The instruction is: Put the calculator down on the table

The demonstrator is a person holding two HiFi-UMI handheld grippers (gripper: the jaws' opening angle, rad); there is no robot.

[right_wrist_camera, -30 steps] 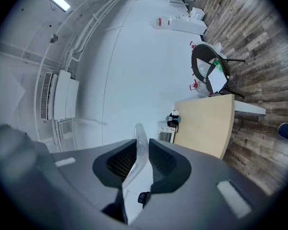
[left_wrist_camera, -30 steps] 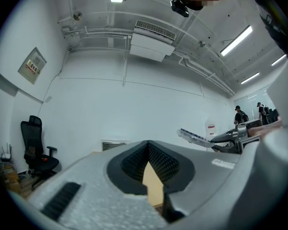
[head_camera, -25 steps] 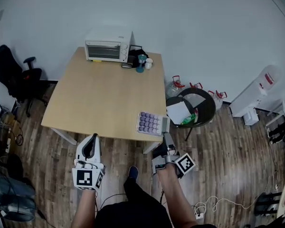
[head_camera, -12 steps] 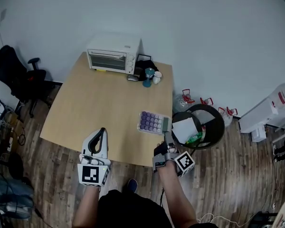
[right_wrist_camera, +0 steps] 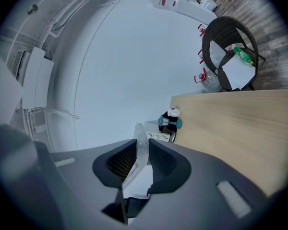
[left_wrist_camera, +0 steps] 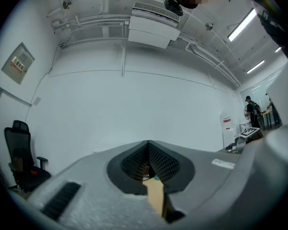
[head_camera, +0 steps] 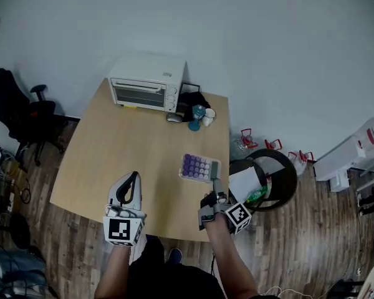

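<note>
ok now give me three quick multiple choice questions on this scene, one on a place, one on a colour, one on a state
1. Where on the light wooden table does the white box-shaped toaster oven stand?
A. at the near edge, by the person
B. at the far edge, by the wall
C. in the middle

2. What colour are the keys of the flat rectangular calculator?
A. red
B. green
C. purple

3. What state is the right gripper in?
A. shut on the calculator
B. open and empty
C. shut on a cup

Answers:
1 B: the head view shows it at the table's far edge, against the white wall.
2 C: rows of purple keys show in the head view.
3 A: the right gripper view shows the jaws closed on the calculator's edge.
</note>
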